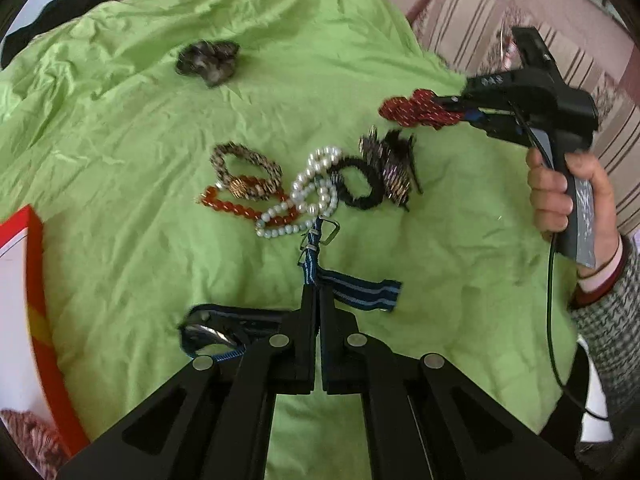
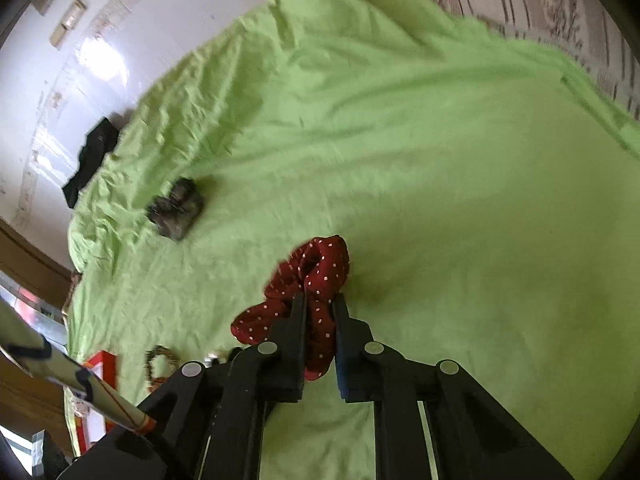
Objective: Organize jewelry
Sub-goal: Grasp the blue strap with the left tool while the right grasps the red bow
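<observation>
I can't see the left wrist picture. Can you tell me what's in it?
The left gripper is shut on a blue striped strap over a green cloth. Beyond it lie beaded bracelets in a pile. At right, a hand holds the right gripper, shut on a red dotted scrunchie.

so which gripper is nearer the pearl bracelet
Left. The left gripper sits just below the pearl bracelet, shut on a blue striped strap. The right gripper hangs up to the right, shut on a red dotted scrunchie.
</observation>
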The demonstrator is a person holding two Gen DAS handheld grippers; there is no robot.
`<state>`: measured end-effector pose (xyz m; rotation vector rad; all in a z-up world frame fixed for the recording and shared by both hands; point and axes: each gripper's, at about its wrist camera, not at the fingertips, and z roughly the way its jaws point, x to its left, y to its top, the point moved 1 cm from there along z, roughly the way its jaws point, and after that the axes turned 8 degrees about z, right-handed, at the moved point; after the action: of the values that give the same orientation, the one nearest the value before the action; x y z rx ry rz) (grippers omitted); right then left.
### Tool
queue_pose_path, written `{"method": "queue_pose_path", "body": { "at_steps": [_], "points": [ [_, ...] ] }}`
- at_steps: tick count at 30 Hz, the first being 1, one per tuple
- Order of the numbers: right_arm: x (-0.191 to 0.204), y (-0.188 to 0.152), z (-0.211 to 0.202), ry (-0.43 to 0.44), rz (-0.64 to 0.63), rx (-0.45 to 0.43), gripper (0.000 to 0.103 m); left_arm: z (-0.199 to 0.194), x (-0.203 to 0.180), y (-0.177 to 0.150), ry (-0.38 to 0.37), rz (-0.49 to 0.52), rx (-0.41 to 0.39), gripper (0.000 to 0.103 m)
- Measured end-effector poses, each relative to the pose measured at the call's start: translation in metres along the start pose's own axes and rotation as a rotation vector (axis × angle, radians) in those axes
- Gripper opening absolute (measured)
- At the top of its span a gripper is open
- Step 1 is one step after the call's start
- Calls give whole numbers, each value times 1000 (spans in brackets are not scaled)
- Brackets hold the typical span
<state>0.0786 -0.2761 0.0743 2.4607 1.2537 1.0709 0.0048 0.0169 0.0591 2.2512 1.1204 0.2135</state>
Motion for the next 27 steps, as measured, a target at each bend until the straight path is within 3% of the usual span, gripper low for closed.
{"method": "queue_pose_path", "body": {
  "at_steps": [10,18,22,27],
  "points": [
    [42,-20,-82,53,-95,-75,12,-99,12,-7,-25,-126,-167,1],
    [81,-50,-119,85,-187,-82,12,-197,31,-31,12,-205,-325,1],
    [113,-72,-126,113,-254,-60,12,-238,53,-52,62,-260,-384,1],
    [153,-103,-121,147,-333,-21,12,-266,85,-76,164,-326,-401,1]
  ]
}}
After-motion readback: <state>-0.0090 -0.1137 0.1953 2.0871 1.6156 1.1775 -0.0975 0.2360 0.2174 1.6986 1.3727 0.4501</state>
